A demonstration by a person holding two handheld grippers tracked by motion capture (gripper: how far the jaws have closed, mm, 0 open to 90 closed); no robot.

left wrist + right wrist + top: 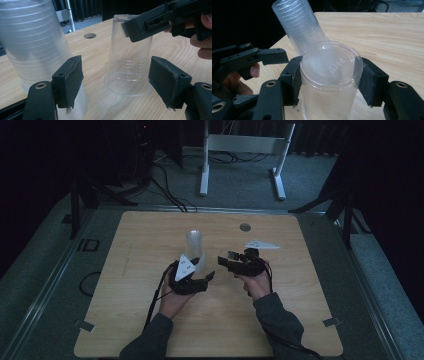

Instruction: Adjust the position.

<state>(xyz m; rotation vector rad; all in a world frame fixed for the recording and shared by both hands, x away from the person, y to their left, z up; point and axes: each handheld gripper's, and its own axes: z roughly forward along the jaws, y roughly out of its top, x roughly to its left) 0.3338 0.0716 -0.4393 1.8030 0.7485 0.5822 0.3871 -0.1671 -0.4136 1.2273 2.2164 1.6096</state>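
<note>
My right gripper [329, 82] clamps the upturned clear plastic cup [330, 82] mid-frame, near its base; it looks light and easily crushed.

You can make out embossed marks on the upturned base of the clear plastic cup [331, 65], too faint to read; "ID" stands on the floor mat [89, 244] beside the table [150, 235].

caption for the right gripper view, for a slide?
Right tongs clamp an upturned clear plastic cup on the wooden table, the cup stack standing behind it.
</note>
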